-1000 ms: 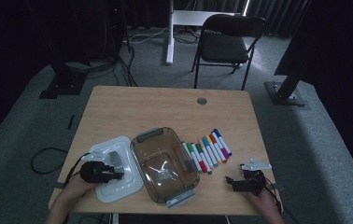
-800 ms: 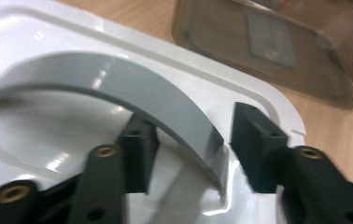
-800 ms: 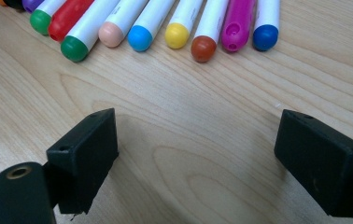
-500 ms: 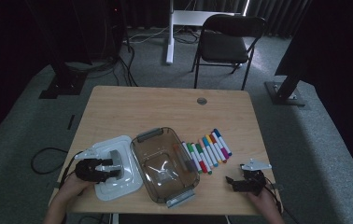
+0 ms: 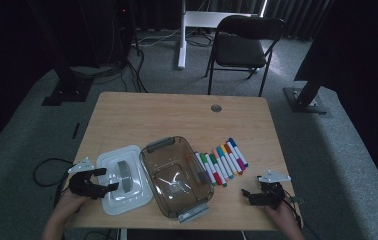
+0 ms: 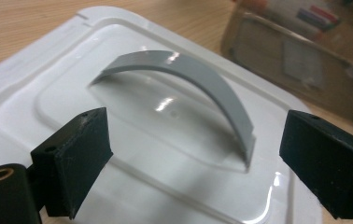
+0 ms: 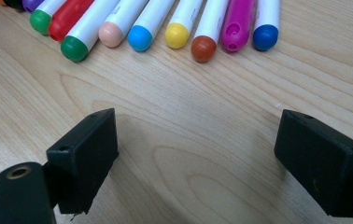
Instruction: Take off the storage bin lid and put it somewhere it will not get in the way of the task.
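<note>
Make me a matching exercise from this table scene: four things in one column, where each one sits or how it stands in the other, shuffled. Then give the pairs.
Things:
1. white lid
2. clear box
3. markers
4. left gripper

Places or states:
A. in a row, right of the box
B. flat on the table, grey handle up
C. jaws open, nothing between them
D. lid off, between the lid and the markers

Pairs: 1-B, 2-D, 3-A, 4-C

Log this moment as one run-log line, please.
left gripper: jaws just opened, off white lid handle | right gripper: open, empty, near markers | brown container: uncovered
</note>
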`<state>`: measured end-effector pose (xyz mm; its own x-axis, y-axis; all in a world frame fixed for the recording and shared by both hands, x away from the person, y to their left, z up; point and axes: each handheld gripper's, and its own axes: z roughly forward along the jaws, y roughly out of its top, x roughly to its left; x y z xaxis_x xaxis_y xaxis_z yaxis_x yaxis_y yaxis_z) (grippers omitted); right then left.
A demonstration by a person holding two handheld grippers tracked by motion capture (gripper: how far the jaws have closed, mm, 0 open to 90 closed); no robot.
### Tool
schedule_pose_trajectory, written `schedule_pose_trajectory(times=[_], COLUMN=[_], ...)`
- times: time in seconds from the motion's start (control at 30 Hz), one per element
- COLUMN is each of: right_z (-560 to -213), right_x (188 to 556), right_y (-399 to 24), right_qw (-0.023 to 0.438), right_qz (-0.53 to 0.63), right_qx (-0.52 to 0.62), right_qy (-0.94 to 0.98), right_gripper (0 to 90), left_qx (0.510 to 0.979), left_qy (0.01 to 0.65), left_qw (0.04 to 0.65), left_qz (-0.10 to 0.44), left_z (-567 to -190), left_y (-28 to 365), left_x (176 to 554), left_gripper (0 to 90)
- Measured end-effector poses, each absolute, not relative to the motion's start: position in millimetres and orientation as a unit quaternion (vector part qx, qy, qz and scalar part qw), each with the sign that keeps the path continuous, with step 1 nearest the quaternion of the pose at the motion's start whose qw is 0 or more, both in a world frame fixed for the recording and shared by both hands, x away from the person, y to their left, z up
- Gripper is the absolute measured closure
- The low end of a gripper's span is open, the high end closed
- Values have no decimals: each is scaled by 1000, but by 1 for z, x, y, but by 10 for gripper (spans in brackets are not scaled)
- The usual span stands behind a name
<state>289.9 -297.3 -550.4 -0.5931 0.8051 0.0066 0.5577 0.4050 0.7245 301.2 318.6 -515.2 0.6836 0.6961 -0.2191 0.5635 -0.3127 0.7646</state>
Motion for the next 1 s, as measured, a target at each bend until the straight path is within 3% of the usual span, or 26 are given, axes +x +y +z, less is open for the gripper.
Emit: schedule_pose_trajectory(times=[0.13, 0.23, 0.47, 0.67, 1.0], right_z=[-550, -550, -550, -550, -550], right_x=[290, 290, 290, 290, 291], right_y=[-297, -297, -297, -298, -299], right_qw=[176, 176, 176, 177, 186], right_qz=[353, 353, 353, 354, 349], right_qx=[418, 418, 418, 419, 441], right_qy=[818, 818, 818, 817, 806], right_gripper=[128, 128, 128, 137, 136], left_qx=[801, 800, 768, 751, 756], left_qy=[407, 409, 471, 513, 537], left_qw=[431, 430, 389, 348, 310], left_qz=[83, 90, 192, 225, 210], left_z=[-515, -515, -517, -526, -543], left_y=[325, 326, 343, 355, 364], left_x=[298, 296, 290, 290, 296], left_gripper=[10, 10, 10, 10, 11])
